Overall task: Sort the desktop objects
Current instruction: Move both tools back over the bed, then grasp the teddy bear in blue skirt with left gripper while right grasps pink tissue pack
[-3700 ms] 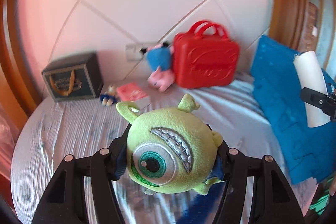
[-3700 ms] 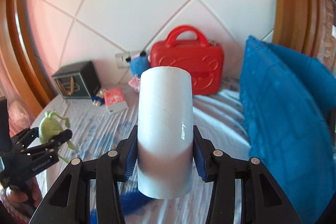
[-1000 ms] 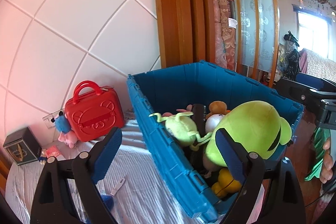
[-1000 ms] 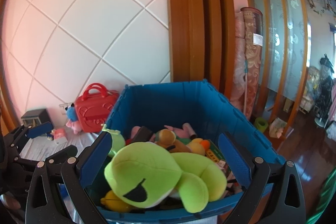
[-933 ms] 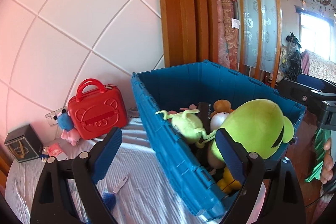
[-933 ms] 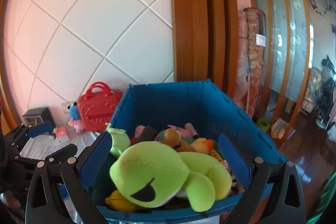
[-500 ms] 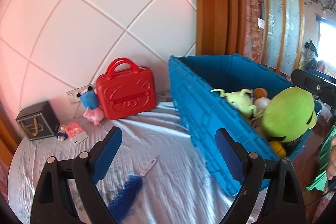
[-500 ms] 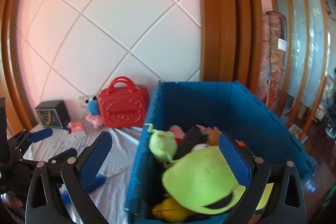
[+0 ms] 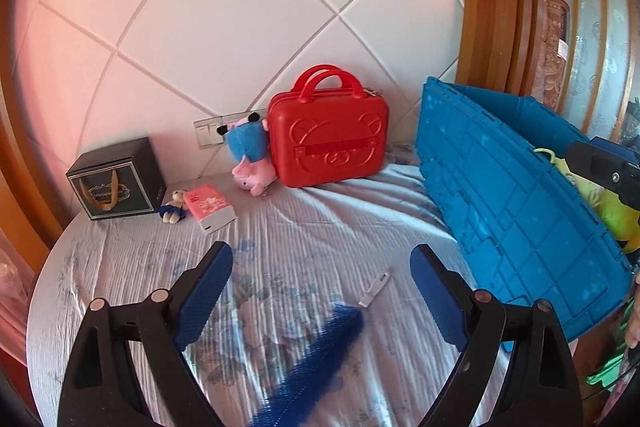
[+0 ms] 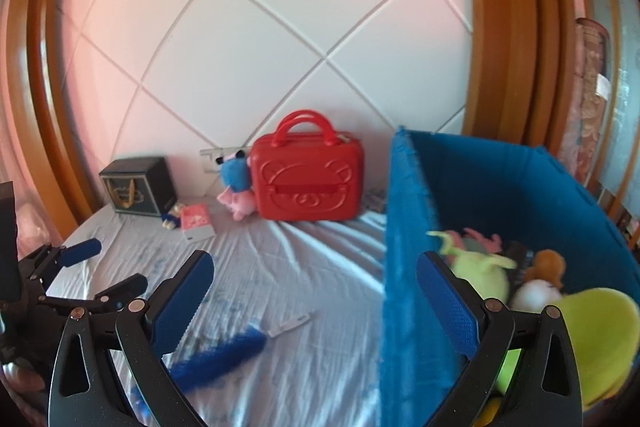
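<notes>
While my left gripper (image 9: pixel 320 303) hangs over the worktop (image 9: pixel 304 223) with its fingers (image 9: pixel 204 291) spread wide and nothing between them, its view puts the blue feather (image 9: pixel 320 359) just below them, lying flat on the cloth to the left of the blue crate (image 9: pixel 516 211). A small white clip (image 9: pixel 374 289) lies at the feather's tip. Well behind the feather, against the wall, stand the red case (image 9: pixel 328 143), a plush pig (image 9: pixel 250 157), a pink packet (image 9: pixel 208 207) and a dark gift box (image 9: pixel 116 183).

From the right wrist view, my right gripper (image 10: pixel 316 303) is likewise wide and empty, straddling the crate's near wall (image 10: pixel 404 267); soft toys (image 10: pixel 480 271) fill the crate. The feather (image 10: pixel 218 355) lies left of the crate wall.

I judge the feather very light, limp and easily crushed, likely to slip on the cloth. I would pinch it at its stiffer stem end, though blur hides exactly where that is.
</notes>
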